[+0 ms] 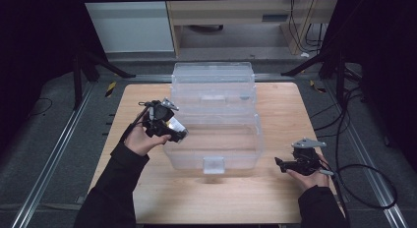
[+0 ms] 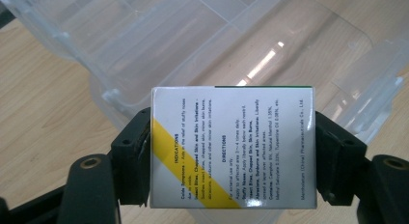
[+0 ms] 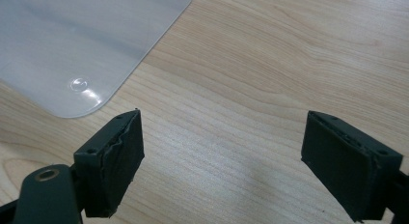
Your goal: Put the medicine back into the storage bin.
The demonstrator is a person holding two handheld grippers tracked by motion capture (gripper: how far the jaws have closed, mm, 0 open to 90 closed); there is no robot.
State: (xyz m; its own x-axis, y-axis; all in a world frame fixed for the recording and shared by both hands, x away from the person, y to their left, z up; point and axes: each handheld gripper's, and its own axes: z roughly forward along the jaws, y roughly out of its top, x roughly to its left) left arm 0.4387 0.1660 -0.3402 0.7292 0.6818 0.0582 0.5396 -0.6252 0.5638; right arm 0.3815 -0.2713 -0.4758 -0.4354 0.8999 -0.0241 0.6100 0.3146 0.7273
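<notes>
High view: wooden table (image 1: 275, 198) with a clear plastic box (image 1: 214, 117) in the middle, lid open and tiered trays stepped back toward the far edge. Left gripper (image 1: 178, 132) held up at the box's left front corner, over its rim, clamped on a small carton (image 1: 177, 128) that catches the light. Left hand (image 1: 140, 139) under it, dark sleeve (image 1: 110, 193) coming from the bottom edge. Right gripper (image 1: 281, 164) low over the table, well apart from the box on its right, jaws pointing toward the box. Right hand (image 1: 312, 178) behind it, cable (image 1: 364, 188) looping off the table's right side.

Left gripper view: carton (image 2: 233, 147) pinched between both jaws, one pad on each side edge. White face with a yellow diagonal stripe and small black print headed "INDICATIONS" and "DIRECTIONS". Beyond and below it, the box's clear compartments (image 2: 193, 45) and bare wood.

Right gripper view: jaws spread wide, nothing between them, only wood grain (image 3: 270, 79). Rounded corner of the clear box (image 3: 72, 45) at upper left, resting on the table.
</notes>
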